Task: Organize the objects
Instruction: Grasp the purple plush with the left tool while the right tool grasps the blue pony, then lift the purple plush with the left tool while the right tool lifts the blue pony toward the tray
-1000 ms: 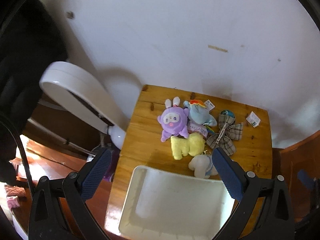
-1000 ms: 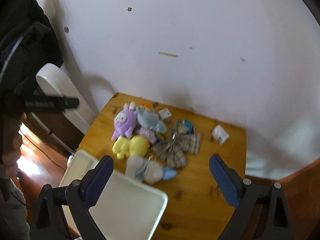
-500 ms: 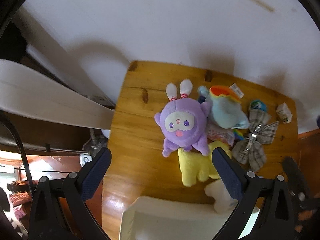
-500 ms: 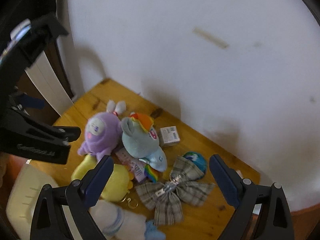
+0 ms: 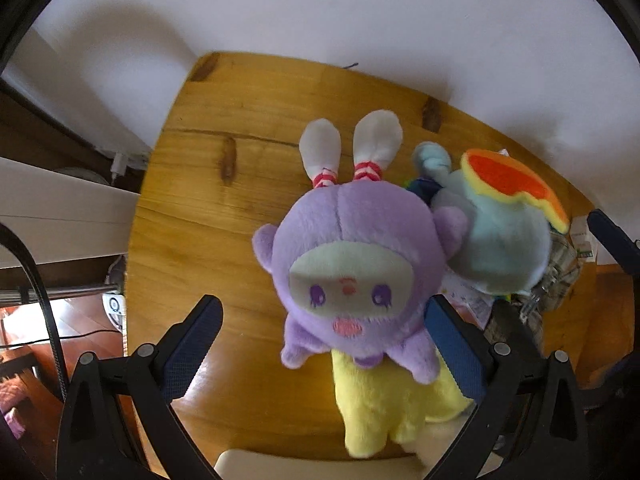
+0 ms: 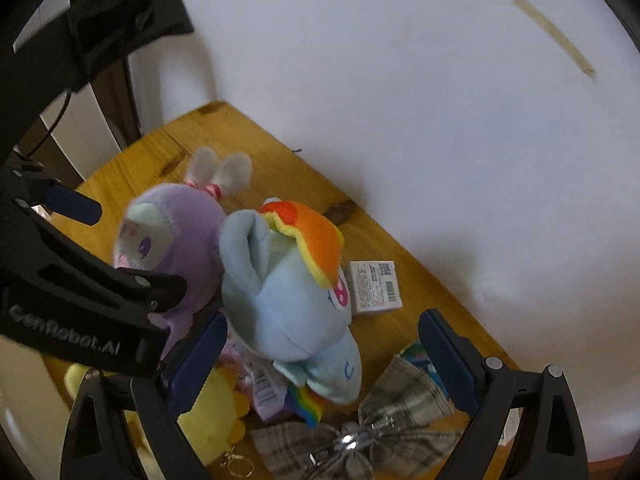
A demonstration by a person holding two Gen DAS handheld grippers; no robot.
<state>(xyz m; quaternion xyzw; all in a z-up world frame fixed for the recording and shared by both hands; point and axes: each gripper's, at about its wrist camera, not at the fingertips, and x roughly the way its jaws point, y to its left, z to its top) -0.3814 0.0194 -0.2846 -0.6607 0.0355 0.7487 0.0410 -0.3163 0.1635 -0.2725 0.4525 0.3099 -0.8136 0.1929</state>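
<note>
**A:** What sits on the wooden worktop (image 5: 208, 216), and where?

**B:** A heap of soft toys near the white wall. The largest is a round purple plush bunny with a white face patch, white ears and red-striped bands (image 5: 352, 272). It lies on its back between the blue pads of the left claw (image 5: 324, 340), which is spread wide and not touching it. Touching its right side is a pale blue plush pony with an orange and yellow mane (image 6: 288, 304). The right claw (image 6: 324, 360) is also wide open, with the pony between its pads and nothing gripped.

**A:** How would these handle?

**B:** Probably light and squashy, nothing fragile. The fur may slip a little, so I would squeeze each across the thick body, not by an ear or a limb.

**A:** Anything smaller?

**B:** A yellow plush toy (image 5: 384, 400) lies partly under the bunny. A grey plaid fabric bow with a metal clasp (image 6: 360, 436) lies nearest the right camera, and a small white cardboard box (image 6: 376, 288) rests beside the pony. A white tray's rim (image 5: 312, 468) shows at the near edge.
</note>
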